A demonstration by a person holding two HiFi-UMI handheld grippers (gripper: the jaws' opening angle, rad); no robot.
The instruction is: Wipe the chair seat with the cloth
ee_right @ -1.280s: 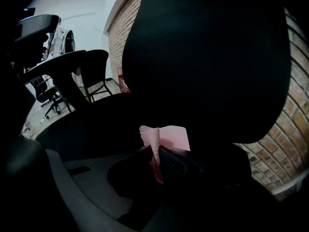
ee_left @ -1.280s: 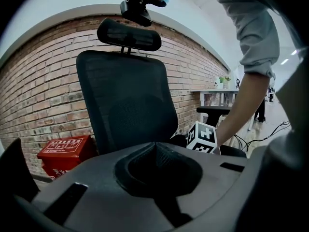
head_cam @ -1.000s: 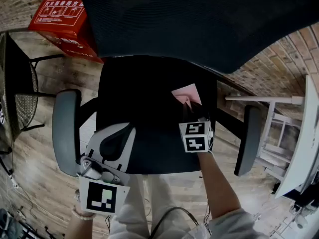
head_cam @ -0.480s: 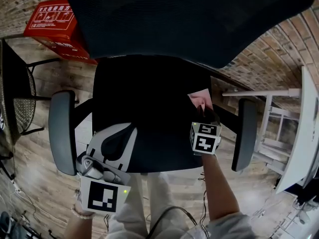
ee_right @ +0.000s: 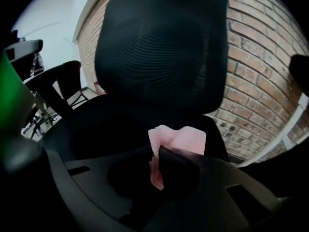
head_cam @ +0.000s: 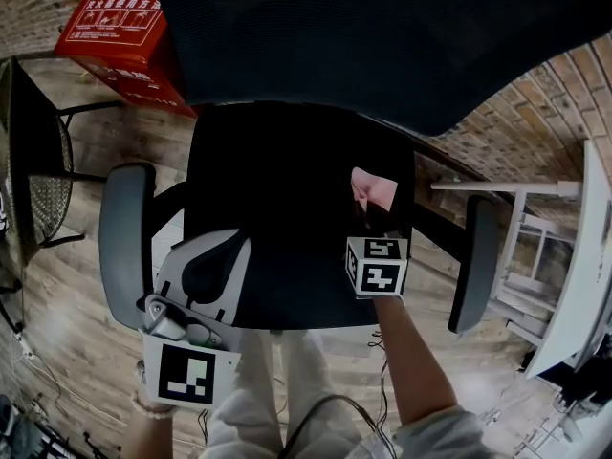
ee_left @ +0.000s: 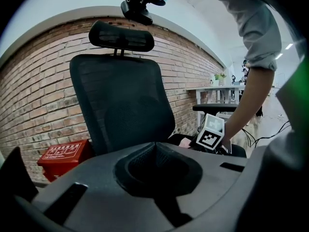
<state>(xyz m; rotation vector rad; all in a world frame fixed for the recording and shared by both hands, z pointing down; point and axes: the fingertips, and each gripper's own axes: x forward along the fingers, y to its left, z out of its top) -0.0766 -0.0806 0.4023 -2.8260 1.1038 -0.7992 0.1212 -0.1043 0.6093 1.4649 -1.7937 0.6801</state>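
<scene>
Legible print: one item only. The red box [head_cam: 120, 27] on the floor beside the chair carries a white printed panel on its top face, with a heading row of characters above a row of small pictogram frames. The same panel shows on the box in the left gripper view [ee_left: 63, 156]. The characters are too small to read in either view.

The marker cube [head_cam: 376, 266] of the right gripper [head_cam: 368, 220] and the marker cube [head_cam: 187, 373] of the left gripper [head_cam: 225, 251] bear black-and-white square code patterns, without letters or numbers.

No other text, brand or number is readable.
</scene>
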